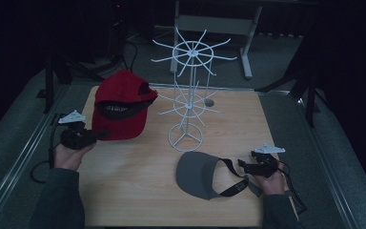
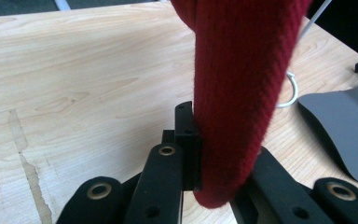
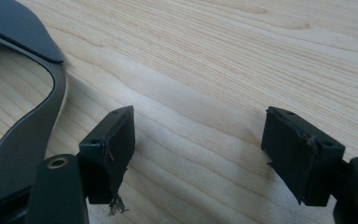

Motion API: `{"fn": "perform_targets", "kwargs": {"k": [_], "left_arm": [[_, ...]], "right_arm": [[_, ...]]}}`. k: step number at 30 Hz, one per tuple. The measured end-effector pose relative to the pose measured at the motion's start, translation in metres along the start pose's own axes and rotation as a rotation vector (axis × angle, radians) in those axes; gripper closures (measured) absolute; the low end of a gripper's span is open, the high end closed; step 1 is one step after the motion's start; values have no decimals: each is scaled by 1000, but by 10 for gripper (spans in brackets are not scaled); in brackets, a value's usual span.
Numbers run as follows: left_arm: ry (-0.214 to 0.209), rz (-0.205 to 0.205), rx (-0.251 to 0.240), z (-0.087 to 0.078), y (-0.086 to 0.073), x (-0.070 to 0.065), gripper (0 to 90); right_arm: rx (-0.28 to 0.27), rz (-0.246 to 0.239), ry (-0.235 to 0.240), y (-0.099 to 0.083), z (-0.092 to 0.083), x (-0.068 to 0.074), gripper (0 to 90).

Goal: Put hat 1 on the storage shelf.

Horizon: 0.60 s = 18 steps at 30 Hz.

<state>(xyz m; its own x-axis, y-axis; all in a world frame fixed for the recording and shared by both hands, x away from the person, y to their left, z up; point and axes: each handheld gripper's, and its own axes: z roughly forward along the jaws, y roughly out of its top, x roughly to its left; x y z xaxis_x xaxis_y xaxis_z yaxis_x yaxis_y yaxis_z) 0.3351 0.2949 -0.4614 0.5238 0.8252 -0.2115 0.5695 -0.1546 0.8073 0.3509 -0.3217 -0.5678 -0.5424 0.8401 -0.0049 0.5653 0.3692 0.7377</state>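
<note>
A red cap [image 1: 121, 105] is held up off the left of the wooden table [image 1: 138, 200], its brim toward me. My left gripper [image 1: 97, 134] is shut on the brim's edge. In the left gripper view the red brim [image 2: 242, 93] stands upright between the black jaws of my left gripper [image 2: 221, 158], clear of the wood. A grey visor [image 1: 198, 174] with a black strap lies flat at the front right. My right gripper [image 1: 245, 164] rests just right of its strap. In the right gripper view my right gripper [image 3: 198, 144] is open over bare wood, with the visor's band [image 3: 28, 135] at its left.
A white wire hat rack [image 1: 187, 95] with two tiers of spokes stands at the table's middle back, its ring base [image 2: 291, 91] near the visor [image 2: 345, 126]. Metal rails run along both table sides. A white frame stands on the floor behind.
</note>
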Motion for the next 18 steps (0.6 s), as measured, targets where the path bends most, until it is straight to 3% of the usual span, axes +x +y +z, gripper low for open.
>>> {"fn": "perform_targets", "kwargs": {"k": [18], "left_arm": [[23, -3, -40, -6, 15, -2, 860]], "right_arm": [[0, 0, 0, 0, 0, 0, 258]]}}
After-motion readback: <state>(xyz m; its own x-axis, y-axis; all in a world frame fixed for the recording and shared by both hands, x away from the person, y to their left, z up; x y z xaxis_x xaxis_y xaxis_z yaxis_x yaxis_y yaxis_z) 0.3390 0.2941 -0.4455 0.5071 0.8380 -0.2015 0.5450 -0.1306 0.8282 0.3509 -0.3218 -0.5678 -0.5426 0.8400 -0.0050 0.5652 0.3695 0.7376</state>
